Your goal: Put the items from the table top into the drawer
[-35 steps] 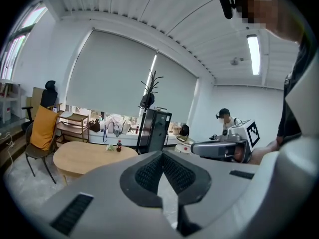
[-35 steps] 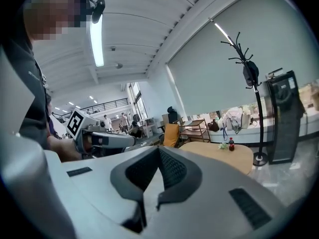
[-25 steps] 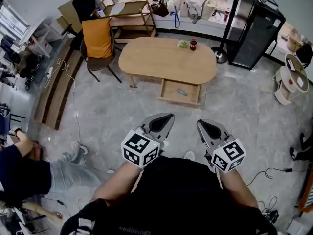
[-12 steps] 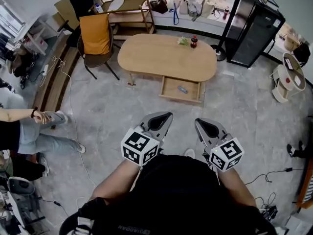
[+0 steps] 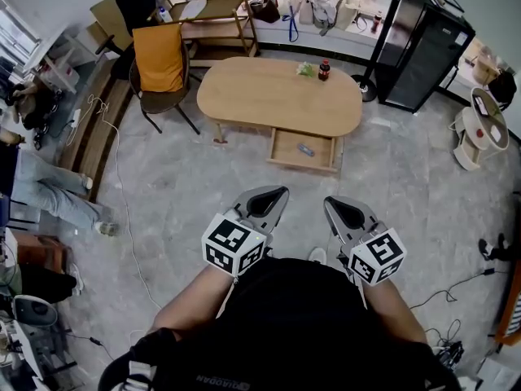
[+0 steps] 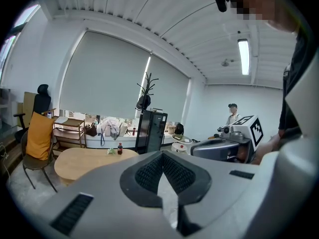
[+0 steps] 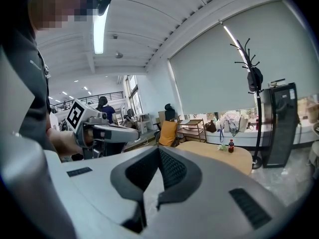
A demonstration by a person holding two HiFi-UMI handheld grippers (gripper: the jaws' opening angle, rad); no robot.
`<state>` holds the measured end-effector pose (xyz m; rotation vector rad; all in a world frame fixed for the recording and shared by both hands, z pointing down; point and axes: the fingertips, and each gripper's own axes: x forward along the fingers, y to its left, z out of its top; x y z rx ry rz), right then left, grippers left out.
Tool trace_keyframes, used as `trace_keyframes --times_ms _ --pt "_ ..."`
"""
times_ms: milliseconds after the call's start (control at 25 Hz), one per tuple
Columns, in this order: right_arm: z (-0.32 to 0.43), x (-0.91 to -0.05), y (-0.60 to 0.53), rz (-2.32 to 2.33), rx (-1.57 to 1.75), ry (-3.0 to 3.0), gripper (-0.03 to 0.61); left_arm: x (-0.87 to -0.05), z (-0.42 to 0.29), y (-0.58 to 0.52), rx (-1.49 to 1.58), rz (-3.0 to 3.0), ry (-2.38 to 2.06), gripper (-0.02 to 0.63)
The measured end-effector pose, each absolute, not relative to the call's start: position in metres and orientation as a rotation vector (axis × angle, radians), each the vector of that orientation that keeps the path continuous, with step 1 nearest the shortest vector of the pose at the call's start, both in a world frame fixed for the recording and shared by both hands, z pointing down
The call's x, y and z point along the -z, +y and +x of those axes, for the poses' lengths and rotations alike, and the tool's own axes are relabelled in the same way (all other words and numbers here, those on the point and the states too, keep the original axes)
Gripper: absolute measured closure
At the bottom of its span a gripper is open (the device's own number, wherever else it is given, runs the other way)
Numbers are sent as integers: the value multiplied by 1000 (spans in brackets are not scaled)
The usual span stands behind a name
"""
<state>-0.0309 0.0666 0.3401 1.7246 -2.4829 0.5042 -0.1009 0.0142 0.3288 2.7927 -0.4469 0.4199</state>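
One bottle (image 5: 324,71) upright on table (image 5: 273,100); drawer (image 5: 285,148) open toward camera.

One table (image 5: 269,100), one drawer (image 5: 283,151) (open), one bottle (image 5: 324,70).

The tabletop (image 5: 269,96) and the drawer (image 5: 282,147) under it are pale wood, smooth and matt, above a floor (image 5: 187,194) of grey marbled stone with a faint sheen. The left tongs (image 5: 275,194) and right tongs (image 5: 332,204) have shells of matt grey plastic, their pads (image 6: 149,172) black, rubbery-looking and finely ribbed, and each carries a cube (image 5: 234,245) with flat black-and-white print. An orange cloth (image 5: 160,59) hangs soft and dull over a chair (image 5: 163,104) — the tall cabinet (image 5: 423,51) shows a glossy black front.
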Motion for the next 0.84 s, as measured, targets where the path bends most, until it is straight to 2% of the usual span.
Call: trace_keyframes --times_ms 840 --pt "-30 -339 62 1738 -494 -2487 575 -333 -96 10 -429 2795 -430 612"
